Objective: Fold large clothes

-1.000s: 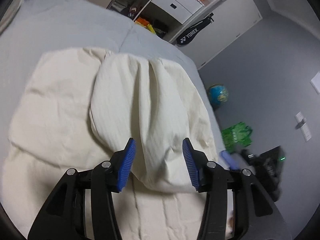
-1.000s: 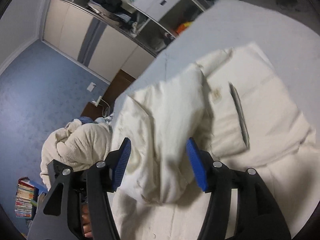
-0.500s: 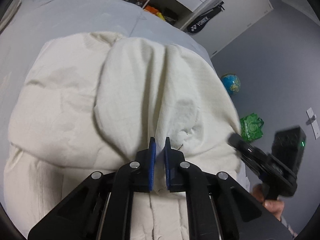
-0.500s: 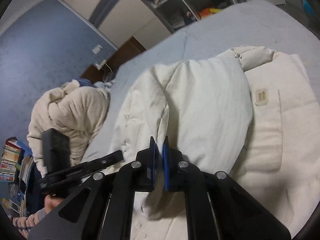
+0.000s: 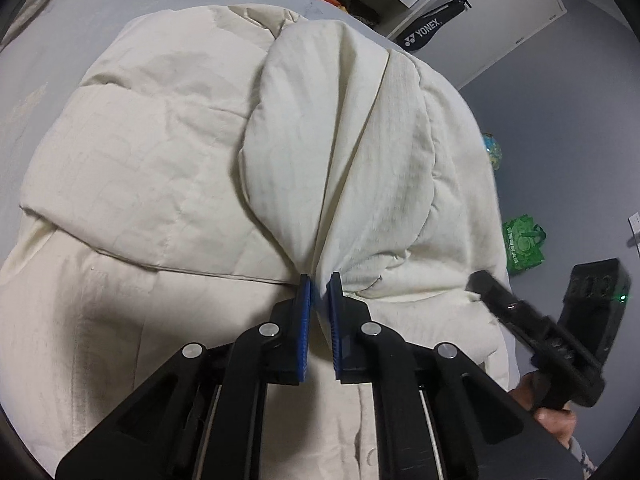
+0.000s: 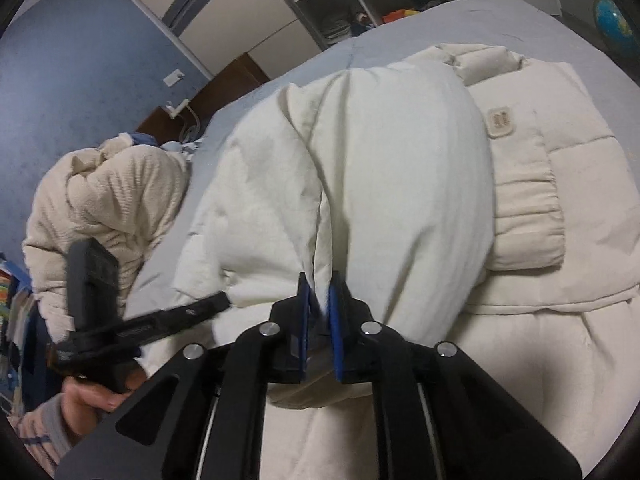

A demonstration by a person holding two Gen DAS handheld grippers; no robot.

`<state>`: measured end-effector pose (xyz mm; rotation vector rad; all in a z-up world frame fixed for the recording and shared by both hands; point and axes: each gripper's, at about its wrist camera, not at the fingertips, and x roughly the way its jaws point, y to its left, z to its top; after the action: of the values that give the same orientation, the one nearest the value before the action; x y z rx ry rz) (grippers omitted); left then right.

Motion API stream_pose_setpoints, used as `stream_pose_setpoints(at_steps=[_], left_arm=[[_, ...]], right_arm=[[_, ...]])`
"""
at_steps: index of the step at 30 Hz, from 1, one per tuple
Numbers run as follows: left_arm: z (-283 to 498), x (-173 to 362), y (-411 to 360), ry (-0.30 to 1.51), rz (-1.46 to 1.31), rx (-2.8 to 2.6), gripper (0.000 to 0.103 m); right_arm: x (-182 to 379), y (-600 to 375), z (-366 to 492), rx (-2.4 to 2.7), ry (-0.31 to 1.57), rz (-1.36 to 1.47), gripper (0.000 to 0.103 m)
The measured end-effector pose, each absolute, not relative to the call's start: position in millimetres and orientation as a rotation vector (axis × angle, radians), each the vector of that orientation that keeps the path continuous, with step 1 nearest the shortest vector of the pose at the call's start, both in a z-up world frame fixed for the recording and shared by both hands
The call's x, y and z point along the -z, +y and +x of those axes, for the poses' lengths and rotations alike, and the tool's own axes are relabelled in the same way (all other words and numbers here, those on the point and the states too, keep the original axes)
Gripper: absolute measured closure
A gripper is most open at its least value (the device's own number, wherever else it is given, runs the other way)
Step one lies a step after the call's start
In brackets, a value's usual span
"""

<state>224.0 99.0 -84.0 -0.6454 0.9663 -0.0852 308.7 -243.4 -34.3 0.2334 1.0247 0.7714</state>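
A cream padded jacket (image 5: 140,168) lies spread on a grey bed (image 5: 100,12), one sleeve (image 5: 332,140) folded across its body. My left gripper (image 5: 319,282) is shut on a pinched fold at the sleeve's near end. In the right wrist view the same jacket (image 6: 560,168) shows a small chest patch (image 6: 499,122), and my right gripper (image 6: 319,290) holds a fold of the other sleeve (image 6: 400,160); its jaws are opening slightly with the cloth still pressed between the pads. Each view catches the other gripper at the jacket's edge: the right gripper (image 5: 492,292), the left gripper (image 6: 216,304).
A bundled beige fleece (image 6: 104,200) sits at the bed's left side. Open wardrobe shelves (image 6: 328,8) and a racket bag (image 5: 432,28) stand behind the bed. A globe (image 5: 491,152) and a green bag (image 5: 522,246) are on the floor to the right.
Both grippers stood open over the sleeves a second ago; they have closed on pinched folds and sunk closer to the jacket. The right gripper has swung in toward the left.
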Motion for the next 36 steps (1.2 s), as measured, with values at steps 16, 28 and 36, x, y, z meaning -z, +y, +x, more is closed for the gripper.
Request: stream_pose_setpoints(at_steps=[16, 28, 36], left_arm=[[206, 54, 99, 0.907, -0.654, 0.143, 0.093], [247, 3, 93, 0.852, -0.588, 0.091, 0.038], [269, 26, 81, 0.946, -0.527, 0.106, 0.081]], right_arm=[[9, -253, 304, -0.817, 0.939, 0.349, 0.079], [-21, -249, 392, -0.586, 0.973, 0.352, 0.058], [0, -211, 416, -0.544, 1.116, 0.116, 0.083]])
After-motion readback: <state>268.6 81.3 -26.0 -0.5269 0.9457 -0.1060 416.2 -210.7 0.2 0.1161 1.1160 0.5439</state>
